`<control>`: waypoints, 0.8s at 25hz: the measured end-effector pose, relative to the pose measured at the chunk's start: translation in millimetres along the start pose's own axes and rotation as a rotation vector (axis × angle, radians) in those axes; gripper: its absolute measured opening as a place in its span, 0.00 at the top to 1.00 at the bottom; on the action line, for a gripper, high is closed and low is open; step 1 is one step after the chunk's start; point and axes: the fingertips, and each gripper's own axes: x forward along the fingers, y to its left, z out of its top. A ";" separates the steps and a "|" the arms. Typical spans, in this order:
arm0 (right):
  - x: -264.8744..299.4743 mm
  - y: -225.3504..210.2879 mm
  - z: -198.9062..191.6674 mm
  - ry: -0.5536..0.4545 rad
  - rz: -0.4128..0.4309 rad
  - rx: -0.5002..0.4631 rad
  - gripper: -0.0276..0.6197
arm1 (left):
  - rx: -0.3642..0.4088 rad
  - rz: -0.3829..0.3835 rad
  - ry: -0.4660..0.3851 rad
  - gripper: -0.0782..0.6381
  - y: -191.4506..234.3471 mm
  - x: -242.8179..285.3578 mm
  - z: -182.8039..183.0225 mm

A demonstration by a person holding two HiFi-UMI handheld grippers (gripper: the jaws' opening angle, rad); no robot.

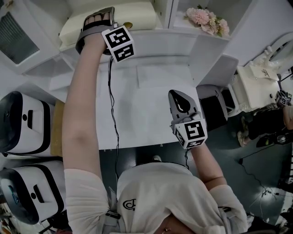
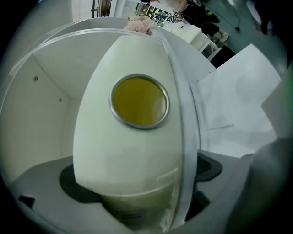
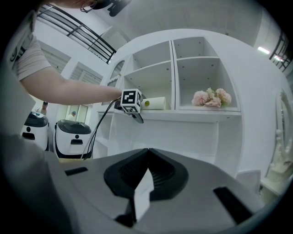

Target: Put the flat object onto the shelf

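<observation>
Clamped between the jaws of the left gripper (image 1: 98, 18), the pale cream flat oval object (image 2: 132, 146) with a metal-rimmed yellow disc (image 2: 139, 101) lay inside the left compartment of the white shelf (image 1: 155, 36), its long axis along the shelf's front edge. A white divider panel (image 1: 165, 13) separated it from pink flowers (image 1: 206, 20) in the compartment to its right. Below the shelf, the right gripper (image 1: 181, 101) hung closed and empty over the white table (image 1: 137, 114).

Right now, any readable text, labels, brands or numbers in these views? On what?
None fully legible.
Shirt: dark emblem, letters unclear.
Flat object: label at its gripped end, blurred.
Cream case: script mark, too small.
Marker cubes: square code patterns, no letters.
</observation>
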 end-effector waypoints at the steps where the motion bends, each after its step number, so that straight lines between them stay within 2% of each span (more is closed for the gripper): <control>1: 0.7 -0.2 -0.6 0.003 0.003 0.001 0.94 | 0.002 0.009 0.003 0.09 1.2 -0.4 -0.3; 4: 2.1 -0.1 -2.9 0.014 0.014 -0.002 0.94 | 0.002 0.022 -0.008 0.09 3.5 -1.7 1.7; 8: 1.4 10.6 -2.3 0.015 0.056 -0.028 0.94 | -0.019 -0.003 -0.044 0.09 4.7 -12.5 4.3; 12: -0.5 19.2 1.4 -0.004 0.077 -0.053 0.94 | -0.011 0.043 -0.071 0.09 18.5 -32.9 10.5; 20: -6.2 24.2 10.3 -0.020 0.068 -0.043 0.94 | -0.131 0.073 -0.144 0.09 8.6 -80.6 6.6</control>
